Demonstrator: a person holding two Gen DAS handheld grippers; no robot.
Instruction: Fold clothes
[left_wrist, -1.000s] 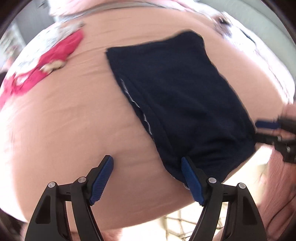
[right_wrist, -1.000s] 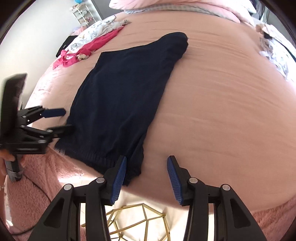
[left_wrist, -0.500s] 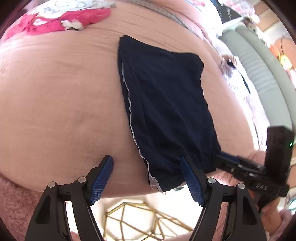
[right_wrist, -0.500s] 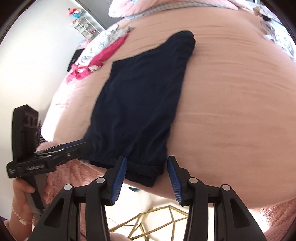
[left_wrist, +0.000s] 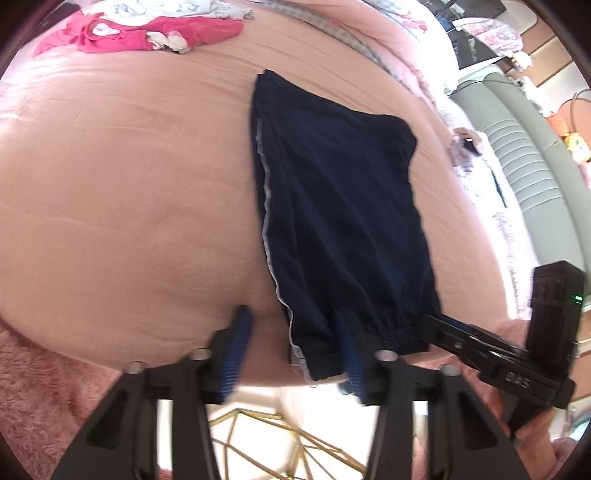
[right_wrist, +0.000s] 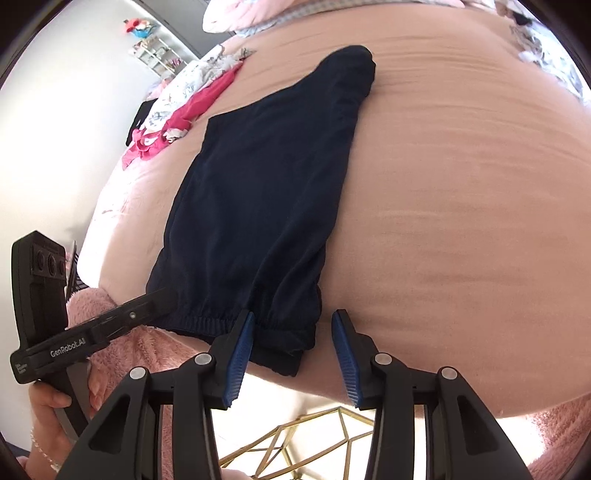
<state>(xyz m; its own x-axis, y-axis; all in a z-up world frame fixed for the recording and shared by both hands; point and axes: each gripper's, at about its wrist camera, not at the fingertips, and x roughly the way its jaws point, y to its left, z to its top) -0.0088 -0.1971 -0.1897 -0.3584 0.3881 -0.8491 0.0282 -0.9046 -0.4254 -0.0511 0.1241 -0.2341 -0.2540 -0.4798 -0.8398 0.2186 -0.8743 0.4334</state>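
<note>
We see the navy shorts (left_wrist: 340, 221) lying flat on the bed (left_wrist: 129, 203), waistband at its near edge; soft, light cloth. Both grippers' jaws stand spread; we judge the waistband corners the best hold.

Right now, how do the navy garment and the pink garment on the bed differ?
The navy garment lies flat, spread out at the near bed edge between both open grippers; the pink garment lies crumpled at the far side, untouched. Both rest on the pink bedspread.
</note>
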